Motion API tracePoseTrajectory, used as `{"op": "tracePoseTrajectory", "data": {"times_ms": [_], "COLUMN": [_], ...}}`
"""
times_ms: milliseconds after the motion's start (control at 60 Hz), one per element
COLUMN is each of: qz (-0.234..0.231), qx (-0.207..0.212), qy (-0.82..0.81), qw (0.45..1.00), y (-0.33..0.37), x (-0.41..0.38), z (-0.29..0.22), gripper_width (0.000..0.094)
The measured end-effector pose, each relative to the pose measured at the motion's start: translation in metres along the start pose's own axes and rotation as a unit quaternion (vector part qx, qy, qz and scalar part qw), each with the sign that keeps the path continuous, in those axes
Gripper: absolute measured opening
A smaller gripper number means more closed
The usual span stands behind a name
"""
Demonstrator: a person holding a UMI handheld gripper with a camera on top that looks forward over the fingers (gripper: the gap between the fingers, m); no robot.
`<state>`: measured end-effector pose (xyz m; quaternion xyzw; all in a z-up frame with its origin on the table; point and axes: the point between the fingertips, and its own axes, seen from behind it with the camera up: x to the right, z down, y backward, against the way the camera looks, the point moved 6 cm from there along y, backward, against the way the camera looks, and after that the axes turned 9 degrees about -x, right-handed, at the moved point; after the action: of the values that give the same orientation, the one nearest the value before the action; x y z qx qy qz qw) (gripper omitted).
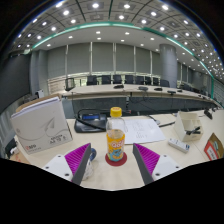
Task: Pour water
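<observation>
A small bottle [116, 137] with an orange cap, a yellow label and clear liquid stands upright on a round red coaster [116, 157] on the beige table [110, 175]. My gripper [113, 160] is open. Its two fingers with magenta pads [76, 157] stand at either side of the bottle's base, with a gap on both sides. The bottle sits just ahead of the fingertips, between them, resting on its coaster.
A white box [40, 125] stands at the left. A laptop [91, 120] and papers [140, 128] lie behind the bottle. A white cup-like object [190, 122] and a white remote-like object [177, 145] are at the right. Desks and chairs fill the room behind.
</observation>
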<state>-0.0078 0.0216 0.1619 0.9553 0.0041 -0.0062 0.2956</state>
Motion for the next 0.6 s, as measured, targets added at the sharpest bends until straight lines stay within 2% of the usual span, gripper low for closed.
{"op": "tracePoseTrajectory", "data": {"times_ms": [233, 433, 600], "qz": [0.046, 0.032, 0.026], "qx": [-0.038, -0.045, -0.041], "qy": [0.002, 0.013, 0.009], "qw": [0.998, 0.998, 0.999], "y": [0.167, 0.284, 0.341], "x": [-0.057, -0.108, -0.128], "z": [0.033, 0.067, 0.082], "gripper_width": [0.0857, 0.0861, 0.0861]}}
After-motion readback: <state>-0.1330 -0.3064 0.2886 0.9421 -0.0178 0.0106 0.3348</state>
